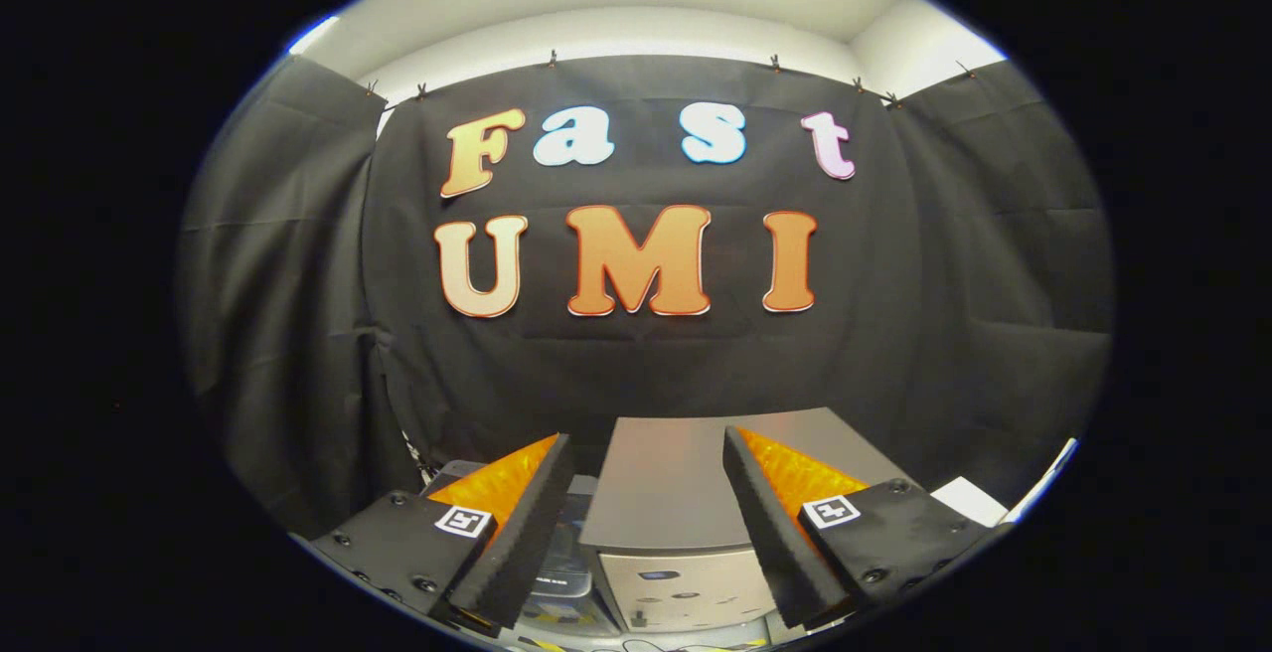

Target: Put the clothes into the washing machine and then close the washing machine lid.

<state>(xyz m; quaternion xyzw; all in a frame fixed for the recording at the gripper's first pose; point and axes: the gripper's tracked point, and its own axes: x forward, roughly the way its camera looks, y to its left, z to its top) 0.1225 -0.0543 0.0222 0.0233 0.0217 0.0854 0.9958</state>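
Booth: black cloth wall (pixel 636 364) hung below a white ceiling. Hand-held gripper (pixel 646 463): fingers (pixel 522 533) spread wide, holding nothing, raised and pointed toward the wall. Grey box-shaped washing machine (pixel 676 493): seen between and just beyond the fingers, flat lid closed on top, pale control panel facing the gripper; clothes not discernible; a white sheet-like item (pixel 969 500) lies beside the machine, past one finger.

Washing machine, lid shut
The grey washing machine (pixel 676 523) stands upright just ahead, its flat lid (pixel 686 478) down.
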